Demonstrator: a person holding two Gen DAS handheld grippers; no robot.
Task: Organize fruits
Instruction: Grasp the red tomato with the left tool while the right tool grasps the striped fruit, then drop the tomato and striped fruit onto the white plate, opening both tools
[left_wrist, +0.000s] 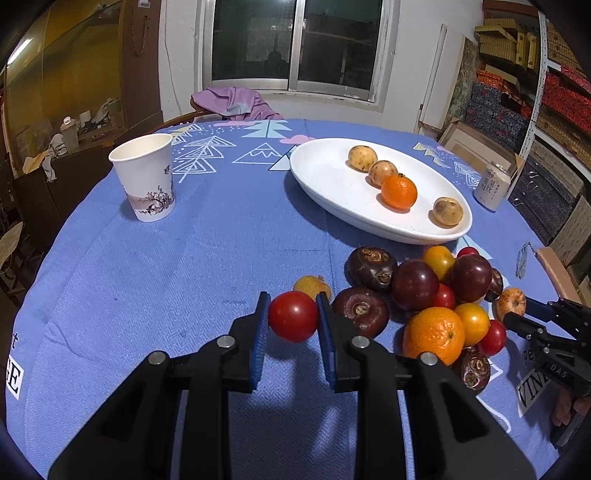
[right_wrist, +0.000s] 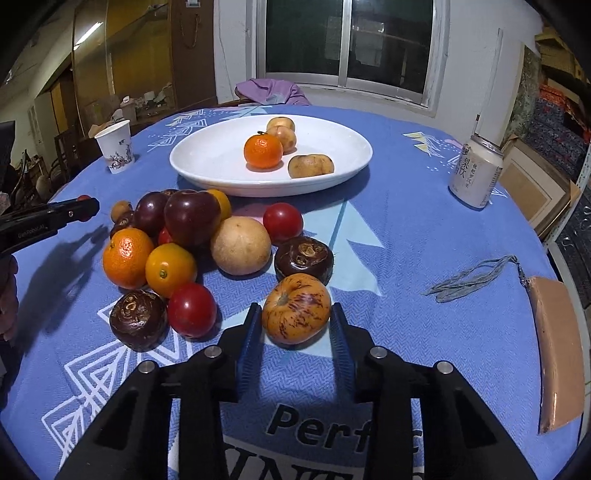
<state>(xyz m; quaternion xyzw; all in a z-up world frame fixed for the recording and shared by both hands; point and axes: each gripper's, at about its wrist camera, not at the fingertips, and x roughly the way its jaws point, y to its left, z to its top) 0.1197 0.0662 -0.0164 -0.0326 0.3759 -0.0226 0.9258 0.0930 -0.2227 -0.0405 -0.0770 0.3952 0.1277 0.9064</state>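
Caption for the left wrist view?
Left gripper shut on a red tomato beside the fruit pile, white plate of fruit beyond.

This looks like a room in a home that is also used to store things. A round table (left_wrist: 147, 258) wears a blue cloth with trees printed on it. A sliding window (left_wrist: 295, 44) sits in the white back wall, dark outside. Shelves (left_wrist: 535, 92) on the right are packed with boxes. A purple cloth (left_wrist: 232, 101) hangs over a wooden chair. A wooden cupboard (left_wrist: 74, 74) stands on the left.
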